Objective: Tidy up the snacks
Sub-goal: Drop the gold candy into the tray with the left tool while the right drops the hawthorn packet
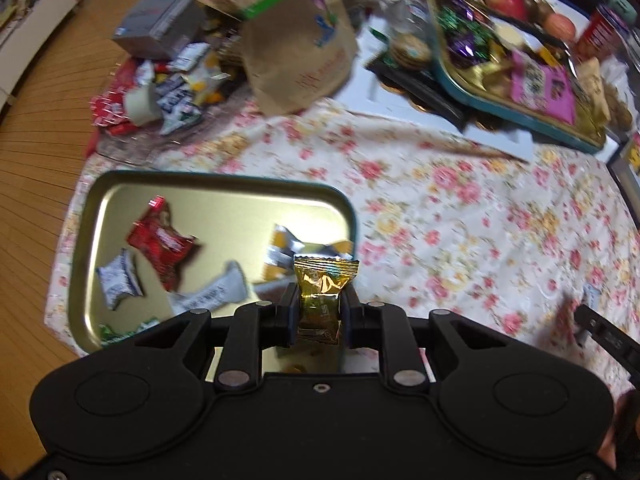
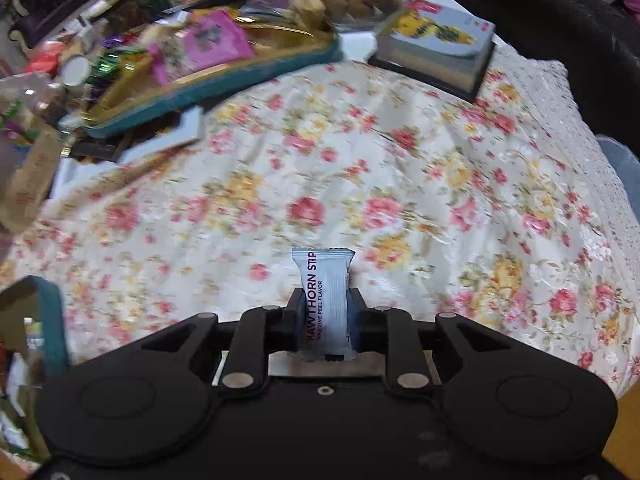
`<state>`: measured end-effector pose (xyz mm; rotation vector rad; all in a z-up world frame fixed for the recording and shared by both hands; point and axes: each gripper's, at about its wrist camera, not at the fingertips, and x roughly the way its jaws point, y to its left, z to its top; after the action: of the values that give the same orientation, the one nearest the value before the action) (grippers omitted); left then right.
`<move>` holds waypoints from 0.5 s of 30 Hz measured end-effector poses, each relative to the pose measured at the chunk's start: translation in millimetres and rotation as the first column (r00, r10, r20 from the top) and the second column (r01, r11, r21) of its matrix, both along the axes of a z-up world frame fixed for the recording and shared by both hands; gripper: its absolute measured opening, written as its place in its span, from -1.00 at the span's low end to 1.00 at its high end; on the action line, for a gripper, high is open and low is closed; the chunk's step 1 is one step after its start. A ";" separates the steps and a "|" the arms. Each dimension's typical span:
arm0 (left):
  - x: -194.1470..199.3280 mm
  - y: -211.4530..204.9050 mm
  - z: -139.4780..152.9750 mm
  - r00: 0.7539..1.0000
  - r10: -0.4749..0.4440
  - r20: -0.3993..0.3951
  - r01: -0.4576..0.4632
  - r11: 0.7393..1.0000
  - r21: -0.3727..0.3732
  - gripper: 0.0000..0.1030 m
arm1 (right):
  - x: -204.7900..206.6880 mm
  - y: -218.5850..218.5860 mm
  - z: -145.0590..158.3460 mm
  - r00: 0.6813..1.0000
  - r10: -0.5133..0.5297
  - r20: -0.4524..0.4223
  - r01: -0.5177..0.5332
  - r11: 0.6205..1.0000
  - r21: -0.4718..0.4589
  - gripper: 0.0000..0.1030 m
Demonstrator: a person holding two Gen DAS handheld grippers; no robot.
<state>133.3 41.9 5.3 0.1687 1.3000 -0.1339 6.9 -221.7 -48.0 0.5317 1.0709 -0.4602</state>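
My left gripper [image 1: 319, 304] is shut on a gold foil candy [image 1: 323, 292] and holds it upright just above the near right corner of a gold tin tray [image 1: 224, 200]. The tray holds a red packet [image 1: 162, 242], a white-blue packet [image 1: 118, 280], a white strip packet [image 1: 212, 292] and a yellow-silver packet [image 1: 288, 248]. My right gripper [image 2: 325, 304] is shut on a white Hawthorn Strip packet [image 2: 326, 300] above the floral tablecloth [image 2: 360, 184]. Part of the right gripper [image 1: 608, 336] shows at the right edge of the left wrist view.
A pile of loose snacks [image 1: 160, 92] lies behind the tray by a brown paper bag [image 1: 296, 60]. A teal-rimmed tray [image 1: 516, 80] of sweets sits far right; it also shows in the right wrist view [image 2: 216, 80]. A boxed book [image 2: 436, 52] lies at the back.
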 end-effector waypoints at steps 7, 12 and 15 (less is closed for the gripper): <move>22.9 40.2 16.7 0.989 0.113 0.099 -0.117 0.992 0.038 -0.44 | 20.3 51.0 42.6 0.982 0.132 0.134 -0.139 0.989 0.046 -0.55; 34.2 64.7 29.0 0.968 0.195 0.156 -0.204 0.978 0.044 -0.27 | 33.7 90.7 65.1 0.952 0.228 0.205 -0.244 0.968 0.052 -0.55; 37.1 79.0 39.0 0.953 0.250 0.171 -0.258 0.966 0.024 -0.26 | 39.4 115.9 76.1 0.930 0.280 0.240 -0.303 0.951 0.062 -0.55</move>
<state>170.4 120.9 44.3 0.0489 1.1466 0.1285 46.3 -105.8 28.2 0.4885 0.9334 -0.0809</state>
